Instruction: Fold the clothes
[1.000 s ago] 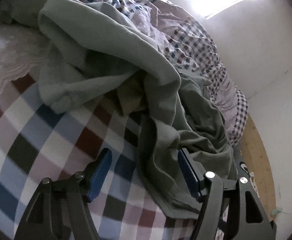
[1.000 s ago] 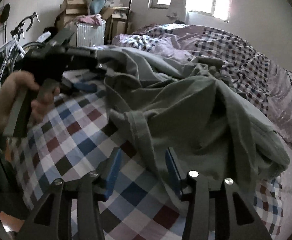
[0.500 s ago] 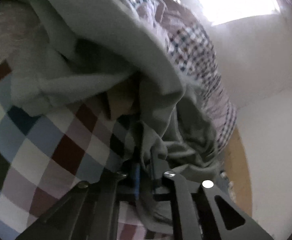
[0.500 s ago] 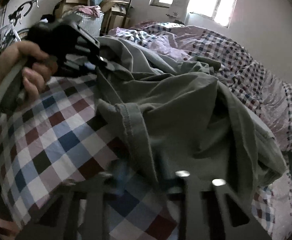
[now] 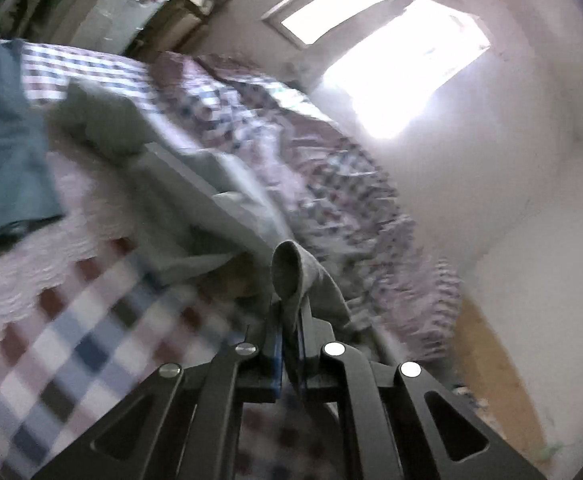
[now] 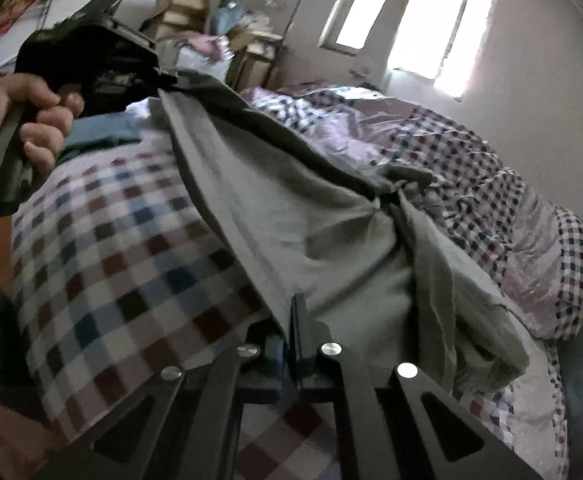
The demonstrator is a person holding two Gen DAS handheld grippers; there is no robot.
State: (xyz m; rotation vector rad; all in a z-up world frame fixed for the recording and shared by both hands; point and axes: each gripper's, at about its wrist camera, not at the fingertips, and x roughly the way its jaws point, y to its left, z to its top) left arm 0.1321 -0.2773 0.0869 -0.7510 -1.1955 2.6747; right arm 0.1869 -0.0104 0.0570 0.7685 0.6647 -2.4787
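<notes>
A grey-green garment [image 6: 331, 240] lies crumpled across a bed with a checked sheet [image 6: 123, 240]. My right gripper [image 6: 289, 320] is shut on its near edge, the cloth pinched between the blue pads. In the left wrist view my left gripper [image 5: 289, 320] is shut on another fold of the same garment [image 5: 295, 276], which loops up out of the jaws. From the right wrist view the left gripper [image 6: 163, 80] shows at upper left, held by a hand [image 6: 39, 120], with the garment's hem stretched taut from it down to my right gripper.
A rumpled checked duvet [image 6: 491, 200] fills the bed's far side. A blue-teal cloth [image 5: 3, 140] lies at the left. Cardboard boxes [image 6: 187, 12] and clutter stand by the far wall under a bright window [image 6: 443, 28]. White wall on the right.
Both grippers closed on the garment's edge. The left one then lifted up and away with its fold, pulling the hem taut. The right gripper barely moved.
</notes>
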